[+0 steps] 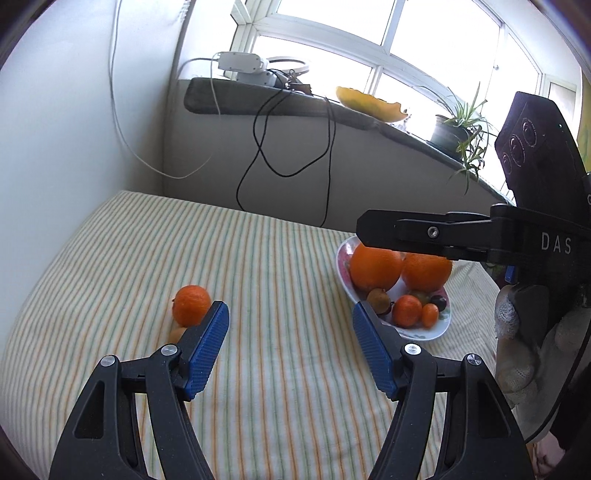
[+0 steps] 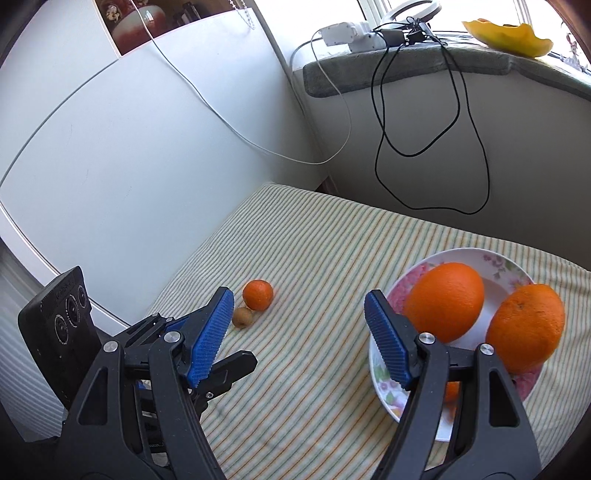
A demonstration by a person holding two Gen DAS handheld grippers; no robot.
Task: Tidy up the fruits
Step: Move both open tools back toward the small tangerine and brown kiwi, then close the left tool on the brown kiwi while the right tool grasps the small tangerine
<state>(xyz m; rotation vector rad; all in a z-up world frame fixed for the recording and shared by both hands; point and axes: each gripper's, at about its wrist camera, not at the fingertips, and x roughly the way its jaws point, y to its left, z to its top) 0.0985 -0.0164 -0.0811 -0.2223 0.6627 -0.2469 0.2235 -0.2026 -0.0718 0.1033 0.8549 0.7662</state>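
A floral plate (image 1: 432, 332) (image 2: 491, 258) on the striped cloth holds two large oranges (image 1: 375, 267) (image 2: 447, 301), a mandarin (image 1: 406, 311) and several small fruits. A loose mandarin (image 1: 191, 304) (image 2: 258, 294) and a small brown fruit (image 2: 242, 316) (image 1: 176, 333) lie on the cloth to the left. My left gripper (image 1: 290, 345) is open and empty, low over the cloth between the loose mandarin and the plate. My right gripper (image 2: 299, 336) is open and empty, its right finger over the plate's rim. In the left wrist view its fingers (image 1: 413, 232) reach above the plate, seen side-on.
The striped cloth (image 1: 266, 266) (image 2: 317, 258) covers the table against a white wall. Black and white cables (image 1: 291, 147) (image 2: 424, 122) hang from the windowsill. The sill holds a yellow dish (image 1: 373, 105) (image 2: 508, 35) and a potted plant (image 1: 458, 129).
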